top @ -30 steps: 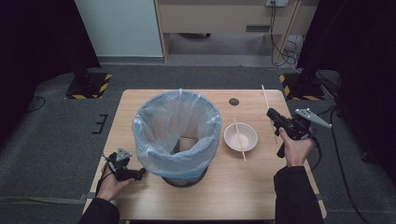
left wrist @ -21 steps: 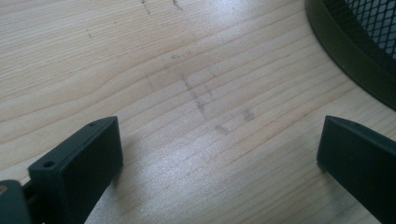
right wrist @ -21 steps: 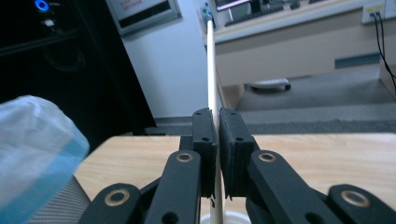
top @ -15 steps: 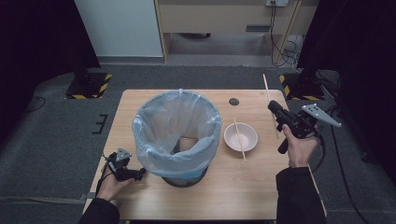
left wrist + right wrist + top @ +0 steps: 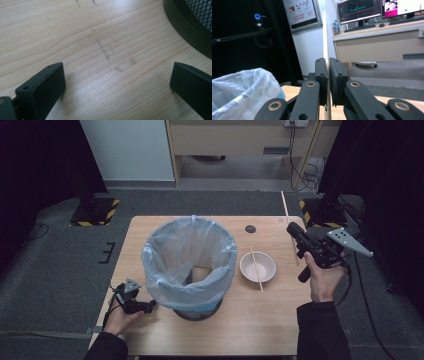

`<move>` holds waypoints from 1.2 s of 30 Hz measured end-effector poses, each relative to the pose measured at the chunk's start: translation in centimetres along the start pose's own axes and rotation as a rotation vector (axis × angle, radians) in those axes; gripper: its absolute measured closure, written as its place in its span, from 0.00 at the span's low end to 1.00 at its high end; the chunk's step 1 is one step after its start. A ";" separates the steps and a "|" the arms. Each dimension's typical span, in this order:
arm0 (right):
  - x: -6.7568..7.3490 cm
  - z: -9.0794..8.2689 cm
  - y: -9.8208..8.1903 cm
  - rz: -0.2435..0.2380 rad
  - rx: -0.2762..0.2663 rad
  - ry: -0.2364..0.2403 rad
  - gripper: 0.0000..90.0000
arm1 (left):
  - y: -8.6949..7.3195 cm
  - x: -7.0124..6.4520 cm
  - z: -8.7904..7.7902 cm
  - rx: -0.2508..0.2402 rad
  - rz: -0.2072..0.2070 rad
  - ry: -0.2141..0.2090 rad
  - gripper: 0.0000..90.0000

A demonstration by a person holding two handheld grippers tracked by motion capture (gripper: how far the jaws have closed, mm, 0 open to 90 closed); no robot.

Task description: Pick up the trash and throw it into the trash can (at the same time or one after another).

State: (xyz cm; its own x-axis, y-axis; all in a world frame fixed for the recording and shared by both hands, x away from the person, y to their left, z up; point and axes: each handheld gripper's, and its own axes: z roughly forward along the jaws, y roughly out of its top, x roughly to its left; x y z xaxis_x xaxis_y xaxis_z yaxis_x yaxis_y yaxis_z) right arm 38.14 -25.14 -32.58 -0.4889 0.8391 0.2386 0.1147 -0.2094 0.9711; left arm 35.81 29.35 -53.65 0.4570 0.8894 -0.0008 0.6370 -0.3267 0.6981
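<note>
No brand or label can be read anywhere: the framed poster on the wall in the right gripper view carries small pictures and lines of print too fine to make out, and the monitors on the desk behind show charts and windows whose text is likewise unreadable.

The right gripper is held above the table's right edge, its jaws clamped on a single wooden chopstick. In the right gripper view the chopstick stands upright, pinched between the two black pads and rising well above them. From the high view it slants up and away past the table's far right corner.

A second chopstick lies across the white bowl, which sits on the wooden table just to the right of the wire-mesh bin. The bin is lined with a clear, bluish plastic bag folded over its rim, and it stands in the middle of the table, between the two hands. A small dark round disc lies near the far edge.

The left gripper rests low at the near left, close beside the bin's base. Its jaws stand wide apart over bare tabletop with nothing between them, the bin's dark rim just off to one side.
</note>
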 end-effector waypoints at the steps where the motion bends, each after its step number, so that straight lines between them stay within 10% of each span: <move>1: 0.2 0.0 0.1 -0.001 -0.002 0.005 0.96 | 0.0 0.0 0.0 0.000 0.000 0.000 0.00; 36: 7.2 -0.3 4.7 -0.076 -0.111 0.189 0.96 | 0.0 0.0 0.0 0.000 0.000 0.000 0.00</move>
State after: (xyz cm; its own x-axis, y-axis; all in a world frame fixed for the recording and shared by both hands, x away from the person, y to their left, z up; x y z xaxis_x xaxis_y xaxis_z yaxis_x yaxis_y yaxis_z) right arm 34.87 -20.25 -26.26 -0.6472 0.7476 0.1488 -0.0200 -0.2118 0.9771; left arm 35.81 29.35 -53.65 0.4570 0.8895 -0.0006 0.6371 -0.3269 0.6980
